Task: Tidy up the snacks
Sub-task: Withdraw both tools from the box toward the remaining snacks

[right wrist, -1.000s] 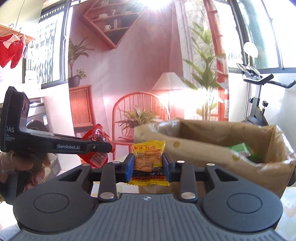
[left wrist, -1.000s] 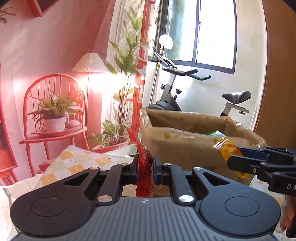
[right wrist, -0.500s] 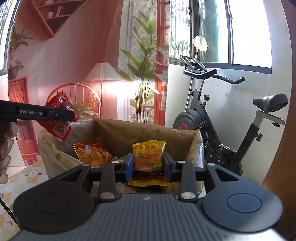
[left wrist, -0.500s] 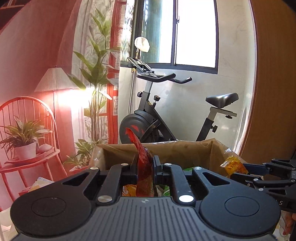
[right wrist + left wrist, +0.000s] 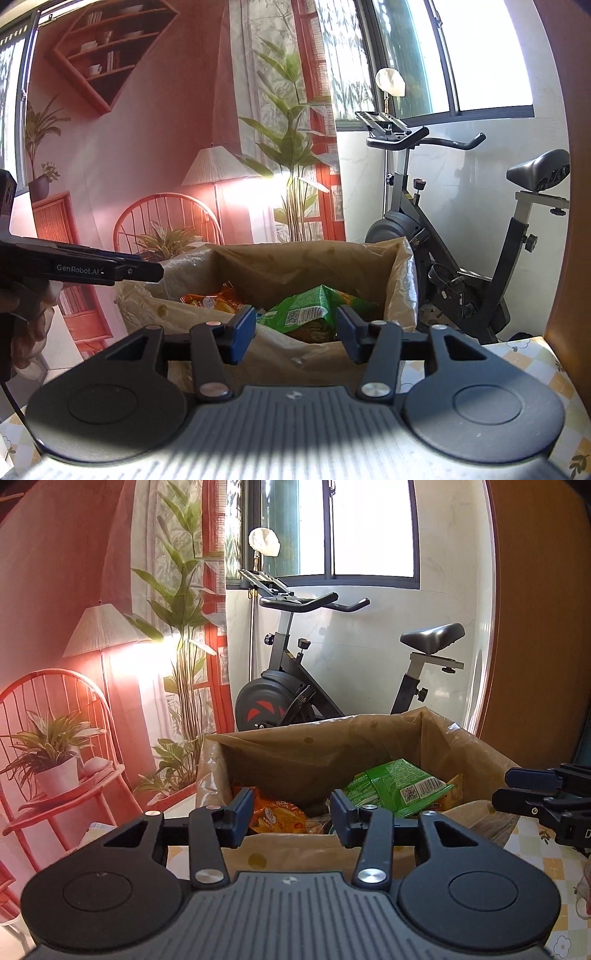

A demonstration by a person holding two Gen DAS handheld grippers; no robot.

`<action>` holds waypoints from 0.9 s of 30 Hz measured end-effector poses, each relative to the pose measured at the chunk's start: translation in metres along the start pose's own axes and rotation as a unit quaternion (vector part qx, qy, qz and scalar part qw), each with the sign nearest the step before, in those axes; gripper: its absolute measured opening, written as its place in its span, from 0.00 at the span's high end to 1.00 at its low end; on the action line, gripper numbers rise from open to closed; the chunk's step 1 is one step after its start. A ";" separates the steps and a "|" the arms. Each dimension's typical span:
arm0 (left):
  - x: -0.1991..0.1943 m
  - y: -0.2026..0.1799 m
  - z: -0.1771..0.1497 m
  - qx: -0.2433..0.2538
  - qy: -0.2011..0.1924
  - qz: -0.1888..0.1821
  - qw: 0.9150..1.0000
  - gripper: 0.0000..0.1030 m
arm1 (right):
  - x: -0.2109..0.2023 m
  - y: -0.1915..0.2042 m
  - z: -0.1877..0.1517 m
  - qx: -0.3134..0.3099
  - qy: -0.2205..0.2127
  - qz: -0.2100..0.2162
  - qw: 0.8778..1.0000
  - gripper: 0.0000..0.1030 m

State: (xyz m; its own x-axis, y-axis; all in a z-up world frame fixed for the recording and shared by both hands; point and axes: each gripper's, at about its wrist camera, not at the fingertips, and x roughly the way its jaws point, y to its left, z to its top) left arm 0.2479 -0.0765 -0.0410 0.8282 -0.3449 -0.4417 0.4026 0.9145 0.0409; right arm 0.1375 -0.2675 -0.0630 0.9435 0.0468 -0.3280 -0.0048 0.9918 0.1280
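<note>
A table [image 5: 532, 354] covered in a yellow-and-white checked cloth with small flower prints is carrying a box [image 5: 332, 853] lined with brown plastic; the box is sitting directly on the cloth, and the table's far right corner is showing bare just beside it

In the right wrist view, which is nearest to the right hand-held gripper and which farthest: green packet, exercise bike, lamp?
1. Green packet, in the bag just ahead.
2. Exercise bike, behind the bag, right.
3. Lamp, far left, on the backdrop.
</note>
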 end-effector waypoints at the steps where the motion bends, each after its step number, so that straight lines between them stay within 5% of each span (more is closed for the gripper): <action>1: -0.006 0.005 -0.004 -0.003 0.005 -0.001 1.000 0.53 | -0.003 0.003 -0.003 0.002 -0.001 0.002 1.000 0.46; 9: -0.042 0.043 -0.041 -0.014 0.059 0.005 0.998 0.53 | -0.024 0.029 -0.037 0.043 0.017 0.052 0.998 0.44; 16: -0.058 0.079 -0.068 -0.040 0.077 0.034 0.996 0.53 | -0.004 0.051 -0.087 0.058 0.104 0.069 0.990 0.44; 23: -0.053 0.084 -0.096 -0.064 0.088 0.045 0.993 0.53 | 0.037 0.059 -0.130 0.071 0.222 0.036 0.972 0.42; 27: -0.046 0.086 -0.108 -0.074 0.099 0.043 0.991 0.53 | 0.055 0.061 -0.142 0.071 0.249 0.013 0.966 0.35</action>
State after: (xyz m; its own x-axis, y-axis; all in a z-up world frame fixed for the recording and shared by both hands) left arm 0.2021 0.0404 -0.1144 0.7587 -0.2288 -0.6099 0.2594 0.9650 -0.0392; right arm 0.1420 -0.1879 -0.2060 0.6678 0.1581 -0.7273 0.0518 0.9649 0.2573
